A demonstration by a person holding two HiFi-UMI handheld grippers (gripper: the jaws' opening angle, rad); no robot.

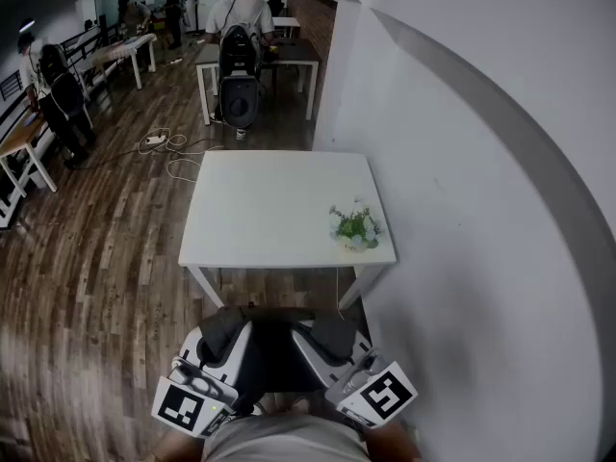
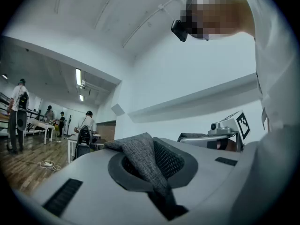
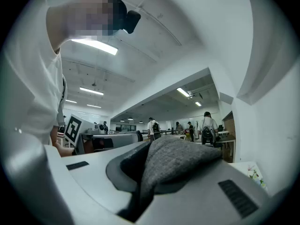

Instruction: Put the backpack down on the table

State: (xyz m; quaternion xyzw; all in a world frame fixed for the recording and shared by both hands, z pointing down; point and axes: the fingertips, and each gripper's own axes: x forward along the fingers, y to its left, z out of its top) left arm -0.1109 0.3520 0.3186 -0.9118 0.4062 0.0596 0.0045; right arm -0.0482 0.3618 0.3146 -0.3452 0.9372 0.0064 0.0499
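Head view: a white table [image 1: 269, 210] stands against a wall, with a small plant [image 1: 354, 227] near its front right corner. Just short of the table's near edge, the left gripper [image 1: 223, 327] and right gripper [image 1: 332, 330] hold a dark backpack [image 1: 274, 354] between them, off the table.

Only the gripper views show the grip. The left jaws are pinched narrow on a grey woven strap [image 2: 140, 156] backed with mesh. The right jaws are clamped on a thicker grey fold [image 3: 180, 161] of cloth.

A person [image 1: 241, 17] wearing a backpack stands beyond the table's far side.
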